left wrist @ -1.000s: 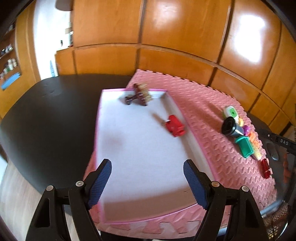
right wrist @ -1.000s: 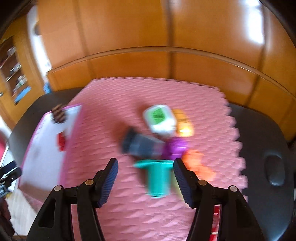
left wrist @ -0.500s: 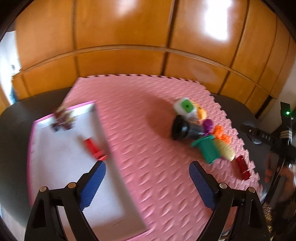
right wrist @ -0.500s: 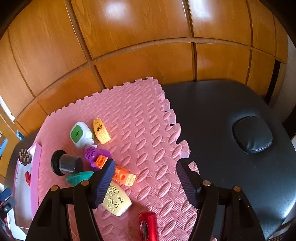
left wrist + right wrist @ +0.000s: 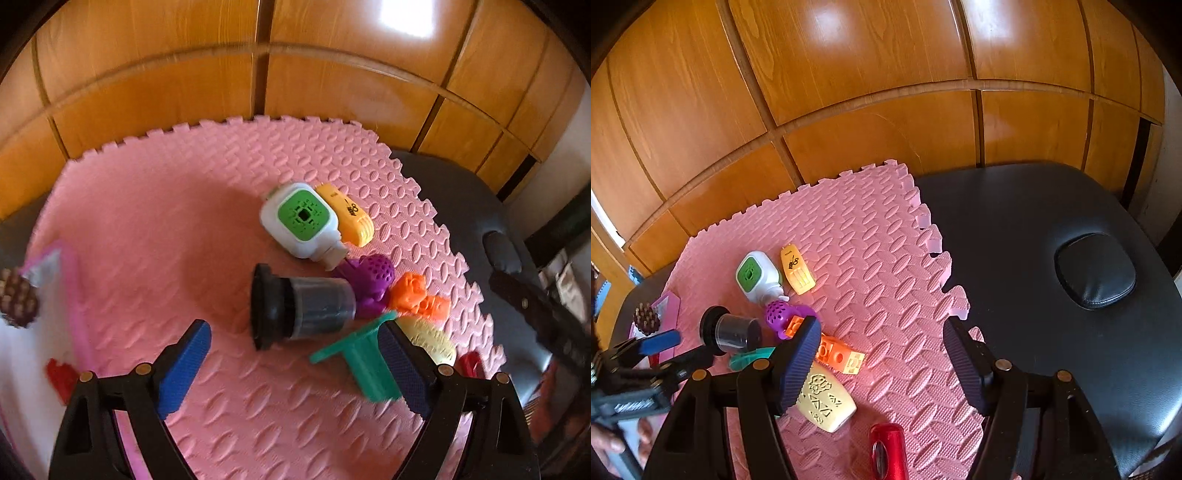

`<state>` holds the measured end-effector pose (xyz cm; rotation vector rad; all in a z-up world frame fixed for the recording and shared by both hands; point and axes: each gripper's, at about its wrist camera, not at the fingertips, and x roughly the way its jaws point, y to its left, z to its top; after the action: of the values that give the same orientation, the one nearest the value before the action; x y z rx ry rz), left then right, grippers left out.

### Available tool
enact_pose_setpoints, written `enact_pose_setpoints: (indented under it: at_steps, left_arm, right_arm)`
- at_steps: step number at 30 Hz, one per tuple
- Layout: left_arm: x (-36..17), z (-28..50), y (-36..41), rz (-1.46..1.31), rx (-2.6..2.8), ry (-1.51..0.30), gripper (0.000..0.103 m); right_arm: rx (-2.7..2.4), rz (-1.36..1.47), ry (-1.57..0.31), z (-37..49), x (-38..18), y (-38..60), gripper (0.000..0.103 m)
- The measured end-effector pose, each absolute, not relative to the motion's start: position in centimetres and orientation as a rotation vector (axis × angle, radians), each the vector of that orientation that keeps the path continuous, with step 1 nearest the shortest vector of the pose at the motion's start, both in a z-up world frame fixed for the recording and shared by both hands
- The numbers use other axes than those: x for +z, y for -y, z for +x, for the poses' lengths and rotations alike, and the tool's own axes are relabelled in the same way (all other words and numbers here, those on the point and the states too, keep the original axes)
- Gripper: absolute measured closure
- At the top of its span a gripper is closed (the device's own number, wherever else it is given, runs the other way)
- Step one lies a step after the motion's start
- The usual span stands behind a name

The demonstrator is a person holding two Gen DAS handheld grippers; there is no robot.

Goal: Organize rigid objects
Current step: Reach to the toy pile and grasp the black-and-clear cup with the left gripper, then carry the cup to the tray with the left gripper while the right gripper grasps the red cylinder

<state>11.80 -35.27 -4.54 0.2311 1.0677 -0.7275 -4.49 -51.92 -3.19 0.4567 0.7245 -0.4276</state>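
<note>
Blue-padded left gripper [image 5: 295, 363] hangs with jaws spread and empty over a pink foam mat [image 5: 155, 229]; its right pad sits just beside a teal flanged piece [image 5: 364, 363]. Beyond lie a black-capped jar [image 5: 299, 308] on its side, then a purple toy [image 5: 371, 282], orange blocks [image 5: 421, 302] and a white-and-green cube [image 5: 299, 221]. Right gripper [image 5: 881, 369] also stands spread, empty, above bare mat beside a yellow case [image 5: 825, 404]

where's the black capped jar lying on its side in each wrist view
Left wrist: the black capped jar lies at centre, just beyond and between the open left gripper fingers.
Right wrist: the jar lies at far left, left of the open right gripper.
Shared landmark: the white device with the green face, just behind the jar in both.
</note>
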Motion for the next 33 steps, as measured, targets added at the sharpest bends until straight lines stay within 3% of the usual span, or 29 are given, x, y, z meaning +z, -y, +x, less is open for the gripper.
enact_pose_setpoints:
  at_steps: [7,10,11,19,33]
  left_arm:
    - [-6.0,13.0,37.7,0.247,-0.736,-1.096,0.012]
    - [-6.6,13.4,38.3,0.280,-0.734,-1.093,0.037]
    - [-6.8,13.5,38.3,0.286,-0.737,-1.091,0.038]
    - [-5.4,13.3,35.4,0.247,-0.733,-1.007,0.040]
    - [-2.2,5.6,27.9,0.197,-0.816,-0.910,0.040]
  right_arm:
    - [-0.421,0.456,-0.729,-4.3,-3.2,52.0,0.034]
    - [-0.423,0.449,-0.729,-4.3,-3.1,51.9,0.034]
    - [-0.423,0.448,-0.729,-4.3,-3.1,51.9,0.034]
    - [-0.432,0.453,-0.742,-4.2,-3.5,52.1,0.034]
    - [-0.450,0.559,-0.813,-4.2,-5.4,53.7,0.034]
